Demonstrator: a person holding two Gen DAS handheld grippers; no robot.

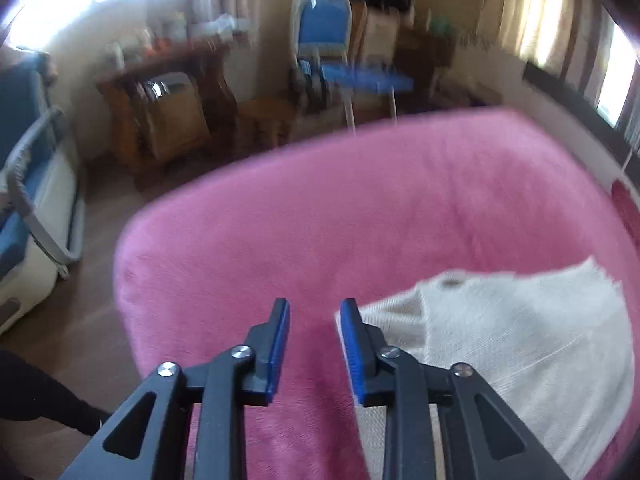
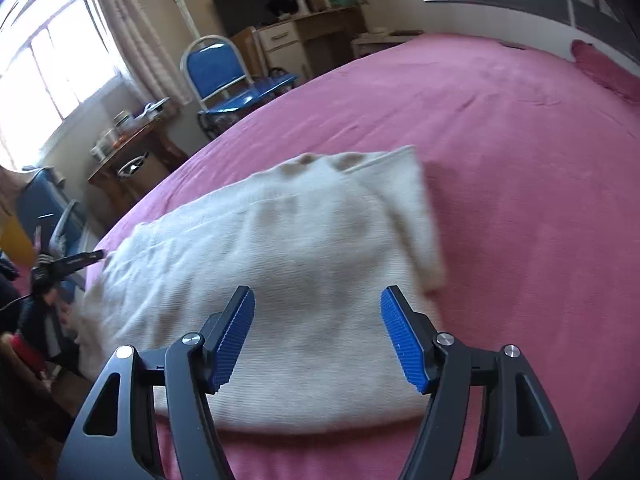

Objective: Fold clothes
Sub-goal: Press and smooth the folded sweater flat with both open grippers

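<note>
A cream sweater (image 2: 272,280) lies on the pink bed (image 2: 500,128), near its foot edge, sides apparently folded in. The left gripper (image 1: 314,320) and right gripper (image 2: 318,312) both gape, holding nothing. A careless pinch could catch only the top layer and undo those folds, or drag the knit off the edge.

Wide bare pink bed (image 2: 500,128) is lying open beyond and to the right of the sweater (image 2: 280,280), nothing blocking a pass there. The sweater itself is taking up the near middle. In the left wrist view, bare bed (image 1: 320,220) is stretching ahead and left of the left gripper (image 1: 314,308), jaws parted. Off the bed's far edge, a blue chair (image 2: 216,68) and wooden table (image 2: 132,152) are crowding the floor.
</note>
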